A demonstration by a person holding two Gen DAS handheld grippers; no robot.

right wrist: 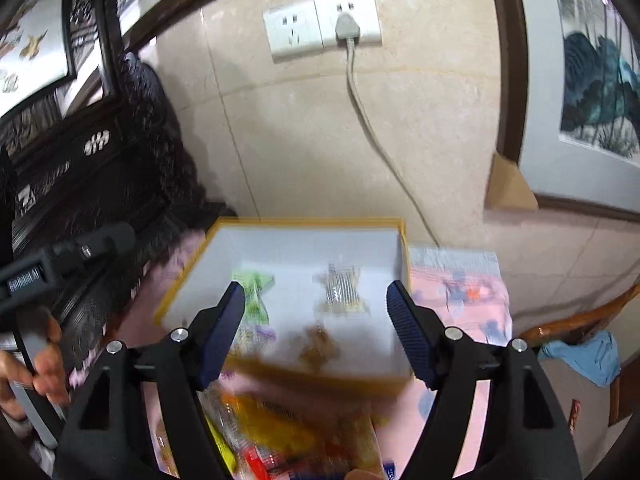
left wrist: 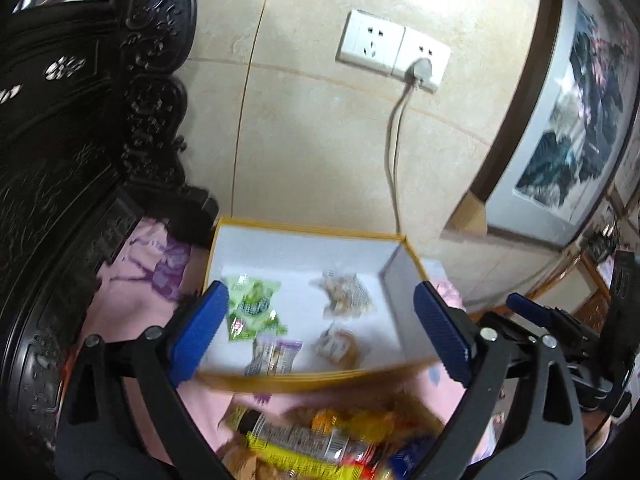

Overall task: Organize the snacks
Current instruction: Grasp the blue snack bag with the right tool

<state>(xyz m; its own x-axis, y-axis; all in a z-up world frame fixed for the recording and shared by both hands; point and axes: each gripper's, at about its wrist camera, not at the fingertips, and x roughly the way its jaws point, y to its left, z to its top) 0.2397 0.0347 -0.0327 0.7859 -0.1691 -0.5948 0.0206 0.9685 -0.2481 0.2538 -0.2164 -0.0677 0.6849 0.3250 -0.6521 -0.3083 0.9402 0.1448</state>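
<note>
A white box with a yellow rim (left wrist: 308,229) (right wrist: 304,222) stands on a pink cloth (left wrist: 132,300) against the wall. Inside lie a green packet (left wrist: 252,304) (right wrist: 254,296), a purple-and-white packet (left wrist: 276,354) and two clear packets of brown snacks (left wrist: 348,294) (left wrist: 338,346). A loose pile of snacks (left wrist: 320,440) (right wrist: 288,432) lies in front of the box. My left gripper (left wrist: 320,288) hovers open above the box's near side with nothing between its blue pads. Beside it, my right gripper (right wrist: 316,286) also stands open and holds nothing. Both views are blurred.
Dark carved wooden furniture (left wrist: 80,140) rises at the left. A wall socket (left wrist: 394,54) with a plugged cable sits behind the box. A framed painting (left wrist: 568,120) leans at the right, and a wooden chair with a blue cloth (right wrist: 580,352) is farther right. A hand (right wrist: 40,372) holds the left gripper.
</note>
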